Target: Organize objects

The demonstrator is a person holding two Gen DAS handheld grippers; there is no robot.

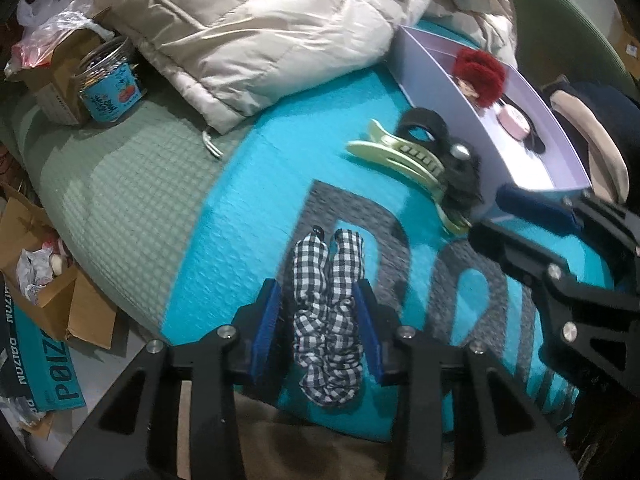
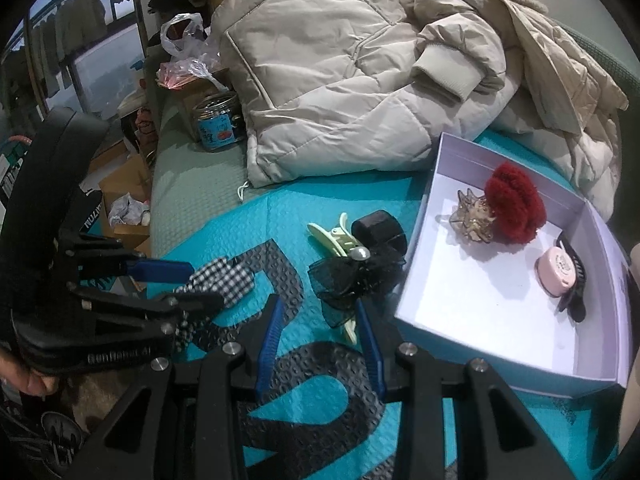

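Observation:
A black-and-white checked scrunchie (image 1: 328, 320) lies on the teal mat (image 1: 248, 208). My left gripper (image 1: 320, 292) straddles it, blue pads on both sides, jaws apart; I cannot tell whether they press it. It also shows in the right wrist view (image 2: 224, 276). My right gripper (image 2: 318, 312) is open and empty, just short of a black bow clip (image 2: 352, 276). A pale green claw clip (image 2: 336, 236) and a black ring clip (image 2: 380, 228) lie beside the bow. The white box (image 2: 460, 148) holds a red scrunchie (image 2: 516, 204), an amber clip (image 2: 472, 216), a pink item (image 2: 556, 272) and a black clip (image 2: 576, 280).
A beige puffer jacket (image 2: 360, 80) lies behind the mat. A blue-labelled jar (image 2: 218, 124) stands at the back left by cardboard boxes (image 1: 48, 292) and plastic bags (image 2: 184, 40). My right gripper's arm shows in the left wrist view (image 1: 560, 264).

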